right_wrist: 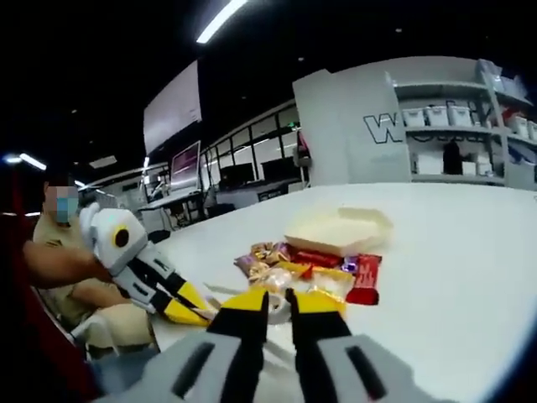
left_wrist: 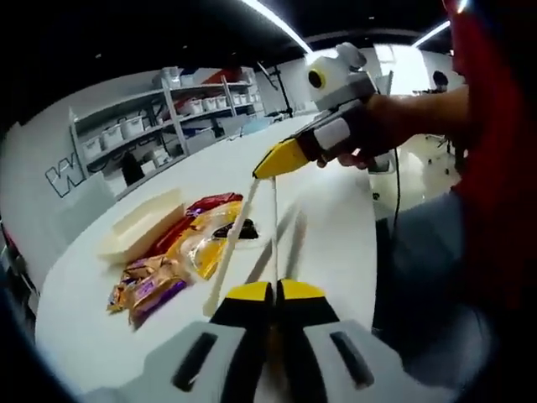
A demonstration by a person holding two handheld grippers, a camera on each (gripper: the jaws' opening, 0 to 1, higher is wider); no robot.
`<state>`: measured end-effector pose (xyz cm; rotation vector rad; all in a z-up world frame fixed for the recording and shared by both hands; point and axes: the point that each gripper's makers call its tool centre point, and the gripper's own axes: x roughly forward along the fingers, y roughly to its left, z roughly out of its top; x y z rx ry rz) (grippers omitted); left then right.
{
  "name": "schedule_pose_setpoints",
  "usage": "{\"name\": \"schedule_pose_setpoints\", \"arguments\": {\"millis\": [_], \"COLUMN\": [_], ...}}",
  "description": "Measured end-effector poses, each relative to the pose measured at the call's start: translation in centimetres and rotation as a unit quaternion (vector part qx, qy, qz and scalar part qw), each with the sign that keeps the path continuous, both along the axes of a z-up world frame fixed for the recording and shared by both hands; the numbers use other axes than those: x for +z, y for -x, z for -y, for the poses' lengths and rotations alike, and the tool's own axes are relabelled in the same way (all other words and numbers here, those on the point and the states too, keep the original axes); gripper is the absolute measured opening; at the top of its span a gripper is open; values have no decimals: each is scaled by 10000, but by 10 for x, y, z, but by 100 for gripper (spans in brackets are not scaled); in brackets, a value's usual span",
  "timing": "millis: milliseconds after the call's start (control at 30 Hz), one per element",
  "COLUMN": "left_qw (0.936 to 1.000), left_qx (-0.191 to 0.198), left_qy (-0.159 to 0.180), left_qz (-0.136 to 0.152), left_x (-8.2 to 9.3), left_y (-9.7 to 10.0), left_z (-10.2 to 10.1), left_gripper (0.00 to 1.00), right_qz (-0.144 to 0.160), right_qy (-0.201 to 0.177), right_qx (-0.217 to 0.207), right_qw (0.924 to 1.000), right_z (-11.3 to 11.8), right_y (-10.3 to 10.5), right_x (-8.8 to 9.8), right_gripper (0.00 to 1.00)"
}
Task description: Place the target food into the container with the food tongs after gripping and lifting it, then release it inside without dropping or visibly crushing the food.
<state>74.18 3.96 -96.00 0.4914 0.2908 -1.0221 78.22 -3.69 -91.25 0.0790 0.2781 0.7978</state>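
Bottom centre of the left gripper view: left gripper (left_wrist: 275, 290), yellow tips pressed together, no gap at the seam

Rising from that seam, food tongs (left_wrist: 235, 243), cream, two thin arms spreading toward the lower frame and meeting at upper centre; cannot tell whether the near arm is clamped or merely passes the tips

At that meeting point, right gripper (left_wrist: 267, 166), held in a hand (left_wrist: 369, 134) from the upper right, tips pinched onto the joined end of the tongs

Left of the tongs, flat on the white table (left_wrist: 336, 227): snack packets (left_wrist: 147, 285) in purple and gold nearest, then yellow, then red, bunched and touching

Just beyond them, toward the left, container (left_wrist: 143, 222), pale and shallow, touching the red packet, near the table's left edge

Bare tabletop right of the tongs up to the curved right edge; more open surface past the container

Farthest, upper left, shelving (left_wrist: 143, 134) with white bins against the wall
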Motion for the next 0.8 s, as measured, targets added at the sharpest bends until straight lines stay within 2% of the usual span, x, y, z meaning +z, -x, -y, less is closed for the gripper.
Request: {"name": "schedule_pose_setpoints", "arguments": {"millis": [200, 367, 433, 533, 633, 733, 800], "left_qw": [10000, 9995, 9985, 9961, 9911, 9908, 9901], "left_qx": [-61, -26, -11, -7, -50, -193, -291], "left_qy": [42, 273, 483, 793, 1215, 1225, 1246], "left_qz": [-63, -172, -275, -382, -542, -537, -579], "left_x": [1, 7, 13, 23, 36, 41, 44], "left_y": [3, 2, 1, 2, 3, 5, 8], "left_z": [3, 3, 3, 4, 5, 6, 9], "left_gripper": [1, 1, 1, 1, 1, 1, 1], "right_qz": [74, 179, 268, 413, 487, 609, 632], "right_qy": [-29, -281, -357, -606, -647, -678, -772], "right_qx": [-47, -23, 51, 289, 408, 755, 967], "right_qw": [10000, 9994, 9990, 9969, 9959, 9930, 9903], "right_z": [5, 8, 7, 4, 1, -8, -15], "right_y": [1, 1, 3, 10, 14, 22, 28], "right_x": [2, 12, 17, 30, 34, 40, 45], "right_gripper": [6, 8, 10, 17, 22, 25, 31]}}
